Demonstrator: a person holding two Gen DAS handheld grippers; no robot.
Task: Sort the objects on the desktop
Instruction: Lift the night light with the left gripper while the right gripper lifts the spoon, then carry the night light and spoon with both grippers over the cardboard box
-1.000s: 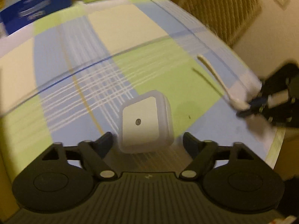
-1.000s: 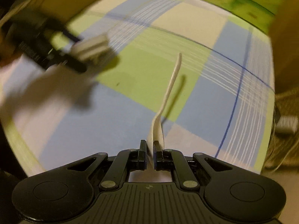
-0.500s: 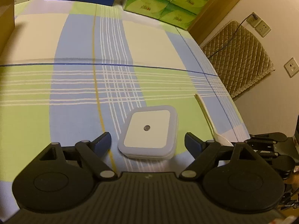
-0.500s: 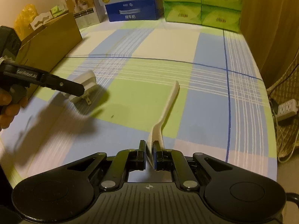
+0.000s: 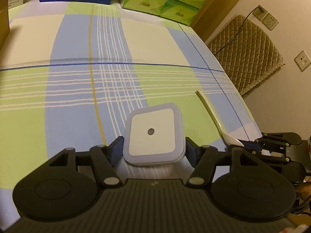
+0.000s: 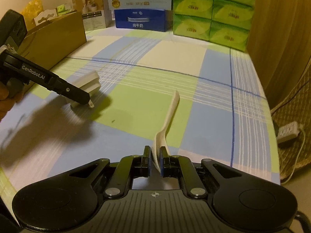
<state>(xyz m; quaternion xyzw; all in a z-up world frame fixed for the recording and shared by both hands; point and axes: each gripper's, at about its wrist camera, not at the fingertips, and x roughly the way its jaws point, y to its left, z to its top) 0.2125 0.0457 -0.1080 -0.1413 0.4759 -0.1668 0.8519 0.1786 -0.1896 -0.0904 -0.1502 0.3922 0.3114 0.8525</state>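
Observation:
A white square night light (image 5: 153, 134) with a small round sensor sits between the fingers of my left gripper (image 5: 154, 147). The jaws are closing, and both blue pads (image 5: 118, 149) touch its sides. In the right wrist view the night light (image 6: 89, 83) is tilted, its metal prongs showing beneath the left gripper (image 6: 85, 99). My right gripper (image 6: 155, 155) is shut on the bowl end of a white plastic spoon (image 6: 171, 112); the handle points away over the checked tablecloth (image 6: 213, 126). The left wrist view shows the spoon (image 5: 213, 116) and the right gripper (image 5: 250, 145) at the right edge.
An open cardboard box (image 6: 54, 36) stands along the left side. A blue milk carton (image 6: 140, 19) and stacked green tissue packs (image 6: 213, 9) line the far end. A power strip (image 6: 287, 132) and a quilted brown cover (image 5: 246, 52) are beyond the right edge.
The left jaws have narrowed from wide apart to touching the night light's sides, and the left wrist has rolled level. The right gripper stays shut on the spoon.

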